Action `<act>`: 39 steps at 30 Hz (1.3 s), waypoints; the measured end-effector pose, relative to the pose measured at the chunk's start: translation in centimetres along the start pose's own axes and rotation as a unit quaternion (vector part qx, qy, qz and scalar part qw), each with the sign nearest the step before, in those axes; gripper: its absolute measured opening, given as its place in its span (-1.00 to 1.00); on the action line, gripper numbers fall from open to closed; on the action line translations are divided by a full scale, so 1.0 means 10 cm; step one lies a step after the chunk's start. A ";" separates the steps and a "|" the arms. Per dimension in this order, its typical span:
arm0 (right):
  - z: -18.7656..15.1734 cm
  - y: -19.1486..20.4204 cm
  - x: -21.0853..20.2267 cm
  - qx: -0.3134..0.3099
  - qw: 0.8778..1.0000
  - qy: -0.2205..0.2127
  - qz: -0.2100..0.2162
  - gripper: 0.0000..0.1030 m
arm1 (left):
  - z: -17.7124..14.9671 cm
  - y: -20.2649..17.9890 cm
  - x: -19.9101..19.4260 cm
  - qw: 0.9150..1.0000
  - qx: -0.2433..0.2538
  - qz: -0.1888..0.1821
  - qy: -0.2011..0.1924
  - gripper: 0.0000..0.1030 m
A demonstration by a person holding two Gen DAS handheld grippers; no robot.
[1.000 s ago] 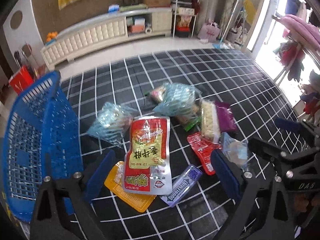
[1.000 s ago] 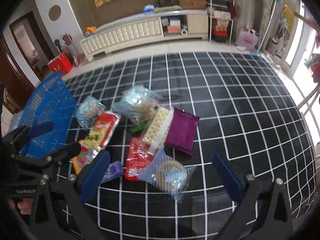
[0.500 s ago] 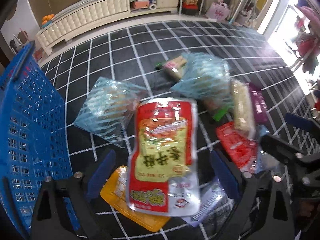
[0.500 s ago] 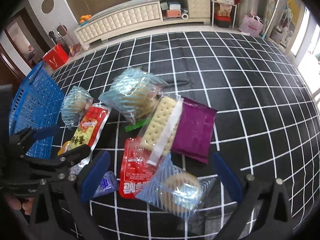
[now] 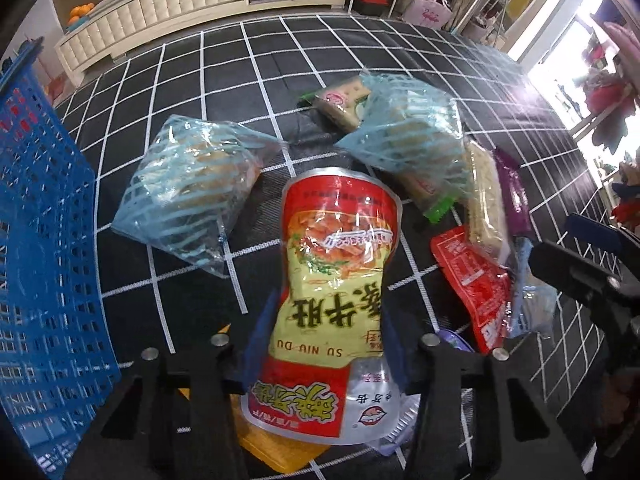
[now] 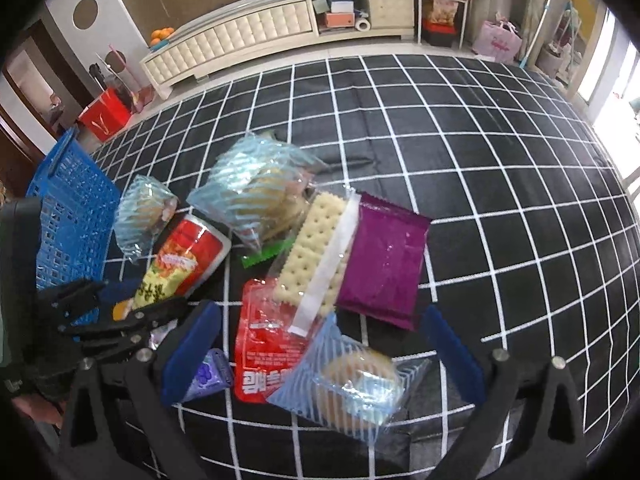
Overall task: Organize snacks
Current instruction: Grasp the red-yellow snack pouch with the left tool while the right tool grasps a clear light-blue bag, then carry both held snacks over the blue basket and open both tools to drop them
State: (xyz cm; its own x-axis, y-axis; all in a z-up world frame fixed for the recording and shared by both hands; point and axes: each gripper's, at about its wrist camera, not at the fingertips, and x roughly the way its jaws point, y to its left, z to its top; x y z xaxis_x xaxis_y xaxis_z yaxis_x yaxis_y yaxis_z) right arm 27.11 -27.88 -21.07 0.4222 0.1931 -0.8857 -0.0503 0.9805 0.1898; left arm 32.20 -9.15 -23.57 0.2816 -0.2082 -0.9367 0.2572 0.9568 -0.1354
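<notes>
My left gripper [image 5: 324, 344] is shut on a red and yellow snack pouch [image 5: 336, 280], squeezed at its middle; the pouch also shows in the right wrist view [image 6: 180, 264]. A blue basket [image 5: 44, 280] stands at the left, also in the right wrist view [image 6: 68, 208]. My right gripper [image 6: 320, 360] is open over a blue-striped cake packet [image 6: 352, 384] and a red sachet [image 6: 268, 352]. A cracker pack [image 6: 320, 248], a purple packet [image 6: 384, 264] and two blue-striped bags [image 6: 256, 192] [image 6: 144, 212] lie on the checked cloth.
An orange packet [image 5: 276, 452] and a small purple gum pack [image 6: 208, 372] lie under and beside the pouch. A green-edged packet [image 5: 340, 100] lies at the back. A white cabinet [image 6: 248, 36] lines the far wall. The black checked cloth [image 6: 500, 200] stretches to the right.
My left gripper came down and closed on the red and yellow pouch, pinching its middle. My right gripper moved lower and closer over the snacks, still open.
</notes>
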 end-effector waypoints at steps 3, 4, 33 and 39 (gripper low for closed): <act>0.08 0.08 -0.04 -0.008 1.000 -0.004 0.005 1.00 | -0.05 -0.05 -0.19 1.000 -0.008 0.012 -0.027 -0.12; 0.11 0.10 -0.06 -0.011 1.000 -0.008 0.005 1.00 | -0.05 -0.07 -0.32 0.999 -0.005 0.025 -0.045 -0.12; 0.81 0.38 0.72 -0.002 0.999 0.033 0.033 0.28 | 0.45 0.22 -0.52 0.981 -0.061 0.113 -0.146 -0.12; 0.67 0.36 0.42 -0.005 0.999 0.009 0.049 0.26 | 0.34 0.13 -0.71 0.980 -0.055 0.106 -0.159 -0.12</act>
State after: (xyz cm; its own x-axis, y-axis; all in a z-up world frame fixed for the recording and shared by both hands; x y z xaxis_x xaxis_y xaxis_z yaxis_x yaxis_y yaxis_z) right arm 34.82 -23.80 -21.29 0.3991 0.2878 -0.8706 -0.0986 0.9574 0.2713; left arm 33.65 -7.11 -16.02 0.5959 -0.0378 -0.8021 0.0655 0.9979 0.0016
